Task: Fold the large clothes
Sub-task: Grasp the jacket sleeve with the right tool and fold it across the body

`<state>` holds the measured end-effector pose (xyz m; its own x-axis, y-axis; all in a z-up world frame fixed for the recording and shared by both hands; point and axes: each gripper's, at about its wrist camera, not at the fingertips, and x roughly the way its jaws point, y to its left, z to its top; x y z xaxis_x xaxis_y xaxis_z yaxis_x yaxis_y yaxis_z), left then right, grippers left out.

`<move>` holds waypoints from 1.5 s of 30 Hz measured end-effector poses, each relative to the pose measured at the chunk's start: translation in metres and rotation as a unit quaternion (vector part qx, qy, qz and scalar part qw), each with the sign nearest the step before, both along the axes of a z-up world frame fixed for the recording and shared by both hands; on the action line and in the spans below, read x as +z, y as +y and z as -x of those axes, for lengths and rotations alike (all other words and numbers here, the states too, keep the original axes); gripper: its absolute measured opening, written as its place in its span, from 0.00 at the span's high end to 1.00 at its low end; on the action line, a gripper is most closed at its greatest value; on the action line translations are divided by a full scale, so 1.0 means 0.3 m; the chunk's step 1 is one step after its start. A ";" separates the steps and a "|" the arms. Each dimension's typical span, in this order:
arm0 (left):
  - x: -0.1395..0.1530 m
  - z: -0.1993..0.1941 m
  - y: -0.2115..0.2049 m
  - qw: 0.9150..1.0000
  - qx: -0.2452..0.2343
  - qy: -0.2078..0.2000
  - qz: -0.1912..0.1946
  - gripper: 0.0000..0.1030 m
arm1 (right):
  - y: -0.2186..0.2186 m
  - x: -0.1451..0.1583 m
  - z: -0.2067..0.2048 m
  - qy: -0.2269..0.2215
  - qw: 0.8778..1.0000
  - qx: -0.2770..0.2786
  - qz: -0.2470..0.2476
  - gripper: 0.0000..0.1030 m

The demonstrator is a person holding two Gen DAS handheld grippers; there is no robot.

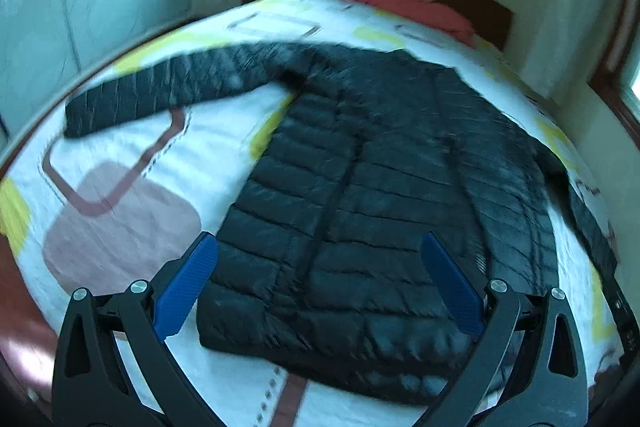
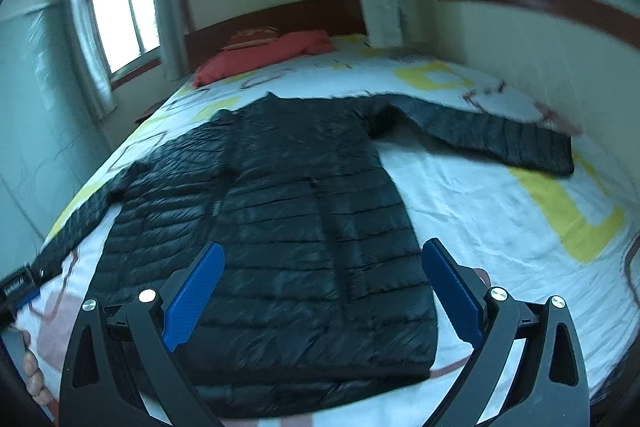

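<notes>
A black quilted puffer jacket (image 1: 360, 195) lies flat and front up on the bed, hem toward me, collar toward the headboard. Its left sleeve (image 1: 160, 87) stretches out to the left. It also shows in the right wrist view (image 2: 288, 211), with the other sleeve (image 2: 488, 131) stretched out to the right. My left gripper (image 1: 318, 243) is open and empty, hovering above the hem. My right gripper (image 2: 320, 251) is open and empty, also above the lower part of the jacket.
The bed has a white sheet (image 1: 132, 163) with yellow, pink and brown shapes. A red pillow (image 2: 264, 55) lies by the dark wooden headboard (image 2: 280, 19). Windows and curtains stand behind and to the sides. The left hand's fingers (image 2: 34, 375) show at the lower left.
</notes>
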<state>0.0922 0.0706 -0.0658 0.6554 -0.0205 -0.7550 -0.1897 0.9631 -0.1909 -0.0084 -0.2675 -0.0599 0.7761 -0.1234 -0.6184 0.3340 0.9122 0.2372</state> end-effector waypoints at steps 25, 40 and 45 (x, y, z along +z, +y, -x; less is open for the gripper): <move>-0.312 -0.195 0.571 0.961 0.258 0.013 0.102 0.14 | -0.951 -0.351 -0.068 -0.113 0.912 -0.265 -0.292 0.30; -0.332 -0.231 0.520 0.975 0.223 0.025 -0.001 0.09 | -1.086 -0.360 -0.096 -0.202 0.871 -0.353 -0.276 0.31; -0.348 -0.235 0.499 0.975 0.219 0.027 -0.032 0.09 | -1.059 -0.374 -0.101 -0.187 0.863 -0.347 -0.316 0.31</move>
<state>0.1629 0.2202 -0.1703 0.5505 0.2999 -0.7791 -0.5930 0.7974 -0.1121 0.0221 -0.5852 -0.1722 0.8105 -0.3690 -0.4549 0.5407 0.1727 0.8233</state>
